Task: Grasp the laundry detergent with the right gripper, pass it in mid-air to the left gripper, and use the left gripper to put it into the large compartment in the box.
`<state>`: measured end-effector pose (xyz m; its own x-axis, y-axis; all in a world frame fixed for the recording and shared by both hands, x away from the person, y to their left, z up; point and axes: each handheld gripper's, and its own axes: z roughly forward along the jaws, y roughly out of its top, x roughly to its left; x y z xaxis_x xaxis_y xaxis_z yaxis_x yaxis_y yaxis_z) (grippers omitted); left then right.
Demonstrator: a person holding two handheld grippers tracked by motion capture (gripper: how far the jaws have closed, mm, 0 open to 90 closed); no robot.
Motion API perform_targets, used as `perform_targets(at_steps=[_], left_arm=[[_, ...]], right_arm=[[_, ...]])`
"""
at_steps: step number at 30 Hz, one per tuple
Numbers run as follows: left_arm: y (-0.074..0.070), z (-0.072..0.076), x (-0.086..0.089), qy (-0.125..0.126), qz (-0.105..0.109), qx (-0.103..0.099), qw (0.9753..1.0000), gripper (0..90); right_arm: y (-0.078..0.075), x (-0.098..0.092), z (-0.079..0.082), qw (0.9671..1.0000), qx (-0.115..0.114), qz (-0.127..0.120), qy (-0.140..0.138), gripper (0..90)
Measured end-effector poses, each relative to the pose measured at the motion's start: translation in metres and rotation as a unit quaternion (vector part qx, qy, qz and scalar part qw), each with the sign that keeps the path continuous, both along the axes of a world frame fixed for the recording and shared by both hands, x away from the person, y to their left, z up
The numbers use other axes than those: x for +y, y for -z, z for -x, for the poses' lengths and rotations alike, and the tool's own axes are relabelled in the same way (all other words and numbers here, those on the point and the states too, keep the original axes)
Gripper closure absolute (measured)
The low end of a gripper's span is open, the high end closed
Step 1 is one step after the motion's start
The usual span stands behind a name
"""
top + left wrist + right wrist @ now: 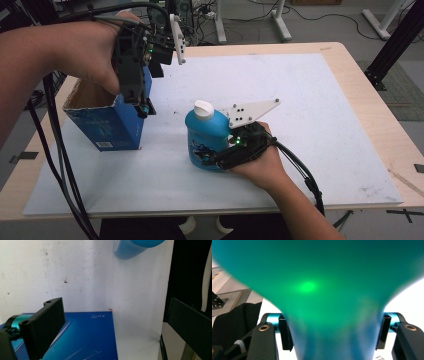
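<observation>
Gripping the bottle [207, 137], hovering at the box [107, 122]

My right gripper [212, 156] is clamping the bottle; my left gripper [142, 107] is gaping wide, holding nothing.

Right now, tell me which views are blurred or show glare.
Right gripper view: the blue bottle sits too close, fully out of focus, with a green glow spot. Left gripper view: blue box sharp, near jaw soft. High view: dim, evenly lit, no glare.
</observation>
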<state>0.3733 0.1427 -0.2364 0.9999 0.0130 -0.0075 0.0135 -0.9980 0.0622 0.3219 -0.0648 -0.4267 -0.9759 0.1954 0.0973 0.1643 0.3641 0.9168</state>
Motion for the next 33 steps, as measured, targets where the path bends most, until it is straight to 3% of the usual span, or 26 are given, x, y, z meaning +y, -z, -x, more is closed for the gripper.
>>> perform_targets(at_steps=[6,13,18,28,33], left_arm=[[0.0,0.0,0.001,-0.001,0.001,0.0,1.0,1.8],[-0.001,0.001,0.001,-0.002,0.002,-0.001,1.0,1.8],[-0.004,0.002,0.003,-0.001,0.011,-0.002,0.9999,1.8],[-0.008,0.011,-0.002,0.005,0.012,0.0,0.9999,1.8],[-0.014,0.016,-0.009,0.011,0.024,0.005,0.9996,1.8]], right_arm=[[0.001,0.001,0.001,1.0,-0.005,0.0,0.003,40.6],[-0.002,0.001,0.005,0.9994,-0.034,0.006,0.005,45.2],[-0.004,0.001,0.005,0.9991,-0.04,0.012,0.004,45.7],[-0.026,0.0,0.0,0.9994,-0.034,0.008,-0.008,45.8],[-0.039,0.003,0.001,0.9991,-0.035,0.009,-0.024,45.9]])
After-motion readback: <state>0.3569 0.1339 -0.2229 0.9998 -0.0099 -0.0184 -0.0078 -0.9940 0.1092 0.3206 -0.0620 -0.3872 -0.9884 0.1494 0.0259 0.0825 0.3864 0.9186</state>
